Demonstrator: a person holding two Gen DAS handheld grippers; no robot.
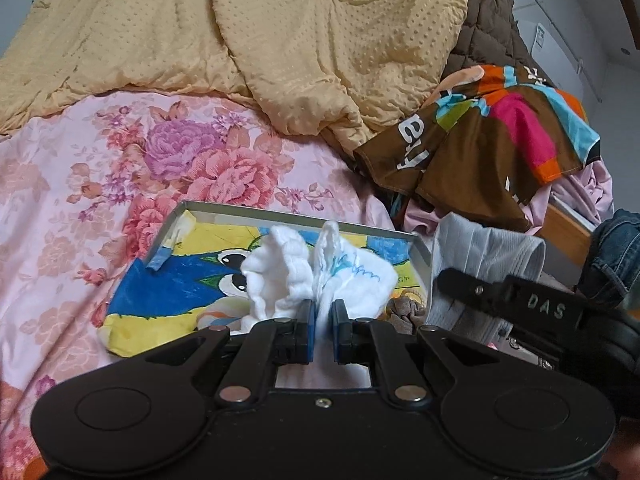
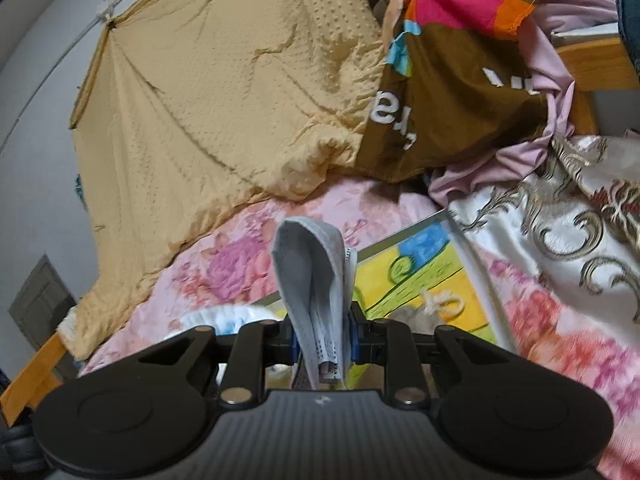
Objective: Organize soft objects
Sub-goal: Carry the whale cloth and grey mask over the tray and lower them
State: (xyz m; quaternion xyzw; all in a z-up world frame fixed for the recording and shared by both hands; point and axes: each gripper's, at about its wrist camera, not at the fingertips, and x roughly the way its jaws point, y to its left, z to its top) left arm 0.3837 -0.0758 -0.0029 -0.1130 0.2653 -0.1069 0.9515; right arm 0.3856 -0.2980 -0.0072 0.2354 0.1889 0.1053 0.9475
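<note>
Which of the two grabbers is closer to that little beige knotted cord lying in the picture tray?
Right. The right gripper, shut on a gray mask, hovers just short of the cord. The left gripper, pinching a white cloth, sits further left over the tray.

A crumpled white cloth point(image 1: 316, 276) with blue scribbles bunches upright between the left tongs' pads. A folded pale-grey face mask point(image 2: 316, 288) stands pinched between the right tongs' pads.

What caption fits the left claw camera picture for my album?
Left claw pinching a white cloth above a cartoon tray on a flowery bedsheet.
</note>
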